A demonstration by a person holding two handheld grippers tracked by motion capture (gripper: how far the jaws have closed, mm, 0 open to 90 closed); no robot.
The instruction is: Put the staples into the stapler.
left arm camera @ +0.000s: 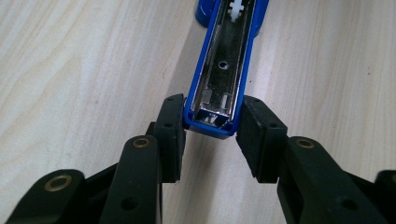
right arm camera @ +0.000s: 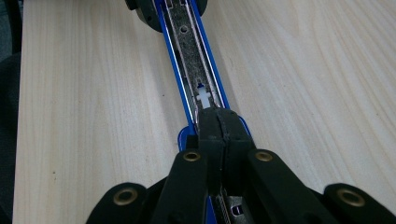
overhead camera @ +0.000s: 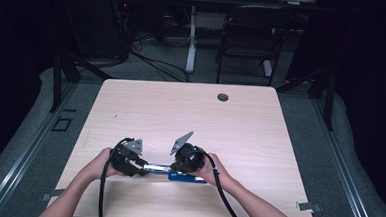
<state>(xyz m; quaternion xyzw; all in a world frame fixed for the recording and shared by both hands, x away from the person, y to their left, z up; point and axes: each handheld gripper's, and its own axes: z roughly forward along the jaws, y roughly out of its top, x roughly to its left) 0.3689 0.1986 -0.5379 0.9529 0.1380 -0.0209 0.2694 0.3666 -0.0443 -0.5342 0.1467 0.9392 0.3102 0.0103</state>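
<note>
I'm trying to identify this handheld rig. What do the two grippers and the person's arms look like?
Both the left gripper and the right gripper are black, each topped by a grey three-cornered plate and trailing a black cable. Their black jaws carry flat rectangular pads with small holes, and brass-coloured rings mark the pivot joints. The person's forearms are bare, with no sleeves or gloves visible.

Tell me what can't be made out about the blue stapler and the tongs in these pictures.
- High view: the open blue metal stapler is too small, and both hands cover its ends.
- Left gripper view: the left tongs flank its tip; pad contact is unclear, and the top edge cuts off its hinge.
- Right gripper view: the shut right tongs hide whatever lies beneath them.
</note>
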